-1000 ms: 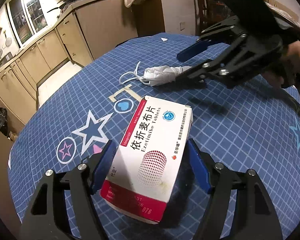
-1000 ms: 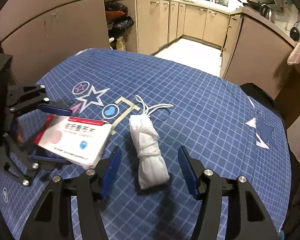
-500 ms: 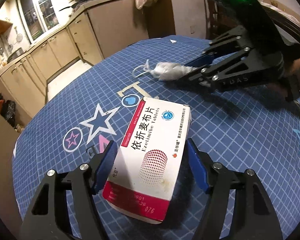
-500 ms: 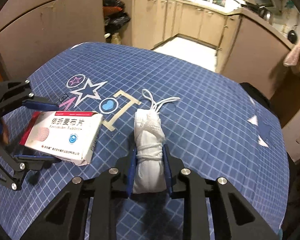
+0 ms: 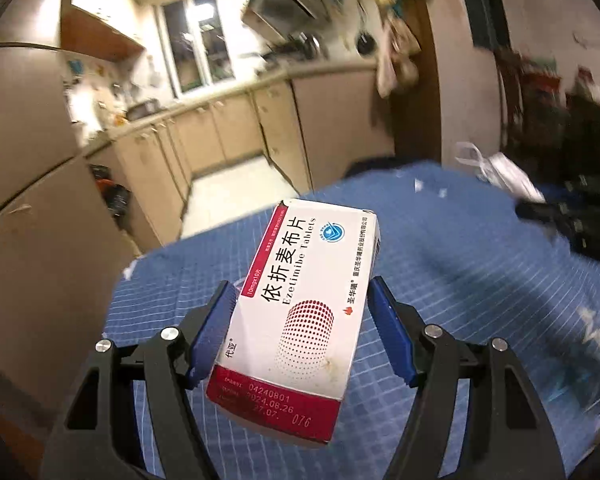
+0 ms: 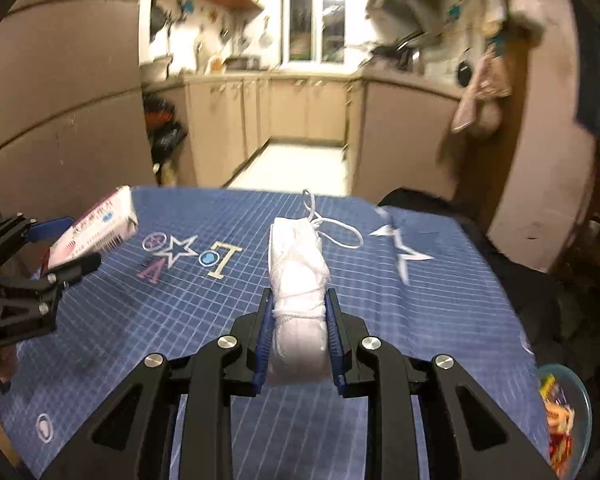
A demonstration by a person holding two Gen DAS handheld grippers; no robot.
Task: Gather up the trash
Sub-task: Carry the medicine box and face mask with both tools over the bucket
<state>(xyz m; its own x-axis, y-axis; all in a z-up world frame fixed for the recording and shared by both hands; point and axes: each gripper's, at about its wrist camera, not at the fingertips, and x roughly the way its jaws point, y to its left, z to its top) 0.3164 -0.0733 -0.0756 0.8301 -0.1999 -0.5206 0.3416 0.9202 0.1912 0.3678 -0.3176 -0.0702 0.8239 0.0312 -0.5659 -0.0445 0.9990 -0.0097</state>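
- The lower end of the rolled white mask (image 6: 298, 300) is hidden between the blue pads of the right gripper (image 6: 299, 322), by which it is clamped narrowly and held above the blue tablecloth (image 6: 180, 312).
- The tablet box (image 5: 300, 320) is gripped at its long sides by the left gripper (image 5: 300, 328); its near bottom edge is partly lost in shadow.
- A glass bowl (image 6: 580, 404) of coloured wrappers is cut off at the right edge, shown only in the right wrist view.
- The box print is read only in the left wrist view; opposite, it is seen edge-on.
- The far kitchen cabinets (image 6: 300, 108) are blurred.
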